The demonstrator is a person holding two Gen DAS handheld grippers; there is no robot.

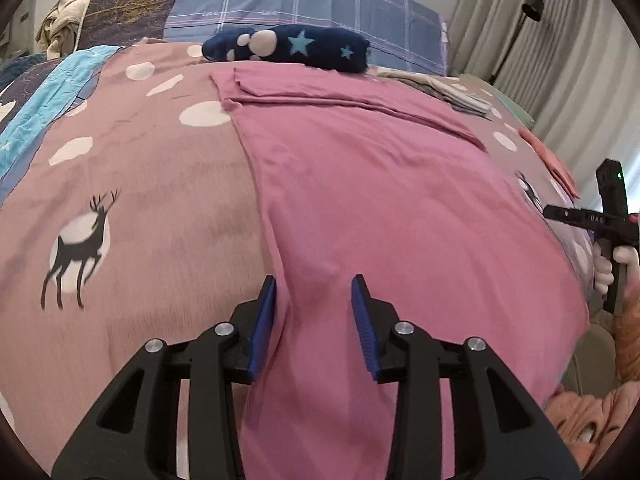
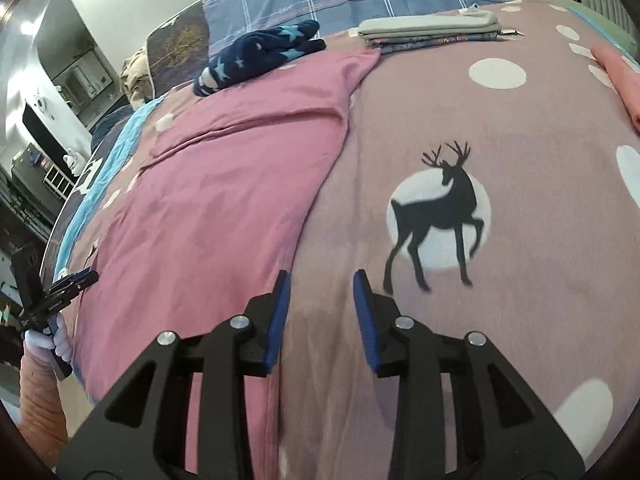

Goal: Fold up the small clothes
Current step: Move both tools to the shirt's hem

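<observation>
Bed cover with deer and dot print is seen across both views; it serves as the work surface. Pink garment is laid flat on it, running from the near edge to the far side, with a fold already showing at the far end. Thin, soft, light fabric is judged: it will drape and wrinkle, not slip much on the cover, and cannot be pushed, only lifted and carried.

Folded stack is seen far right, a navy star-print sock bundle at the far end of the garment, a coral cloth at the right edge.

Left gripper is spread, jaws set either side of the garment's near left edge, nothing pinched yet. Right gripper is also spread, over bare cover just right of the garment's right edge, holding nothing.

Best hold is judged to be the two near corners, pinched at the hem through one layer, then lifted together toward the far end.
</observation>
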